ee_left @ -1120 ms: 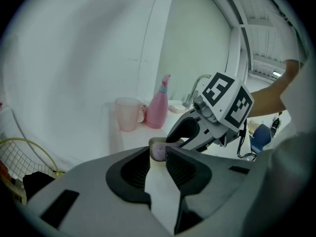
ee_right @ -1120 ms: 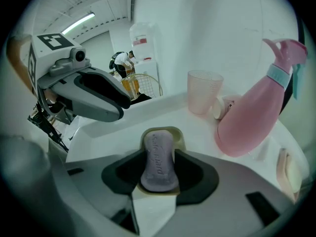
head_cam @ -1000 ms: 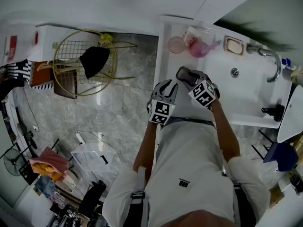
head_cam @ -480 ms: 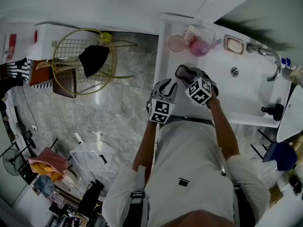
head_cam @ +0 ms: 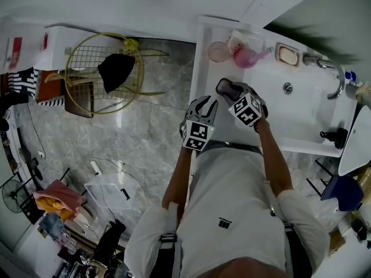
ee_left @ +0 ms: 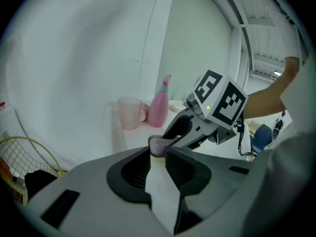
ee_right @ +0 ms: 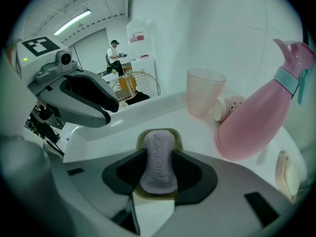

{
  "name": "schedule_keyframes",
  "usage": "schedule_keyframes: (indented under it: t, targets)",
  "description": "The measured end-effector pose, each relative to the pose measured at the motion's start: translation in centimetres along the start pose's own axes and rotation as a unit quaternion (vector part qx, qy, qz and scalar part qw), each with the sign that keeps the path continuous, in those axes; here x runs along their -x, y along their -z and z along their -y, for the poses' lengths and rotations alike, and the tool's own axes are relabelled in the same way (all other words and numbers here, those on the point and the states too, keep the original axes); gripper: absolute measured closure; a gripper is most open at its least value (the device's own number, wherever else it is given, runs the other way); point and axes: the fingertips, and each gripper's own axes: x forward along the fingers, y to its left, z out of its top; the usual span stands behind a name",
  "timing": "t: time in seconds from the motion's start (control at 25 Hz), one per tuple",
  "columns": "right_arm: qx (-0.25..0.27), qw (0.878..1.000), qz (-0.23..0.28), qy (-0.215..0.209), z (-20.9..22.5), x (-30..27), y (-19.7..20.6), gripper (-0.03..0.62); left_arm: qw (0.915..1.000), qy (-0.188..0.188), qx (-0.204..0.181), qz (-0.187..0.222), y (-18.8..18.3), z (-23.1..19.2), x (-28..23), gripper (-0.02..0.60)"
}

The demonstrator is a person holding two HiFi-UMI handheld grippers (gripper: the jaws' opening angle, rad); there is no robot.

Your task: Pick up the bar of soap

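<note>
the right gripper has its fingers clamped on the flanks of the lilac bar of soap, over its olive soap dish; whether it is clear of the dish i can't quite tell. a straight, steady lift should suit, as soap can slip. the left gripper hovers just beside, fingers apart, empty. beyond, a pink bottle and cup stand on the white counter by the sink, above a grey floor.
</note>
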Motion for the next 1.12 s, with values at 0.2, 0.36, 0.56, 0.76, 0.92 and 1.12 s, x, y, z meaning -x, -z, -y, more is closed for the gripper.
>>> schedule_keyframes:
  t: [0.2,0.36,0.56,0.76,0.92,1.12]
  targets:
    - [-0.016,1.000,0.006,0.000,0.1,0.1,0.1,0.407,1.0000,-0.002,0.000,0.000,0.0,0.1,0.3,0.477]
    - [-0.033,0.999,0.013,-0.002,0.1,0.2,0.3,0.408,1.0000,-0.001,-0.001,0.002,0.1,0.0,0.4,0.477]
    - [-0.054,0.998,0.022,-0.004,0.0,0.4,0.5,0.408,1.0000,0.000,-0.003,0.003,0.0,-0.1,0.6,0.477]
    - [-0.082,0.996,0.030,-0.001,-0.3,0.8,0.6,0.410,1.0000,0.003,-0.007,0.005,0.1,-0.3,0.9,0.477]
    - [-0.095,0.995,0.041,0.006,-0.2,1.3,0.4,0.410,0.9999,0.007,-0.010,0.007,0.0,-0.2,1.1,0.477]
    - [-0.117,0.991,0.058,0.016,-0.1,2.1,0.1,0.410,0.9996,0.016,-0.018,0.013,-0.3,-0.2,1.4,0.477]
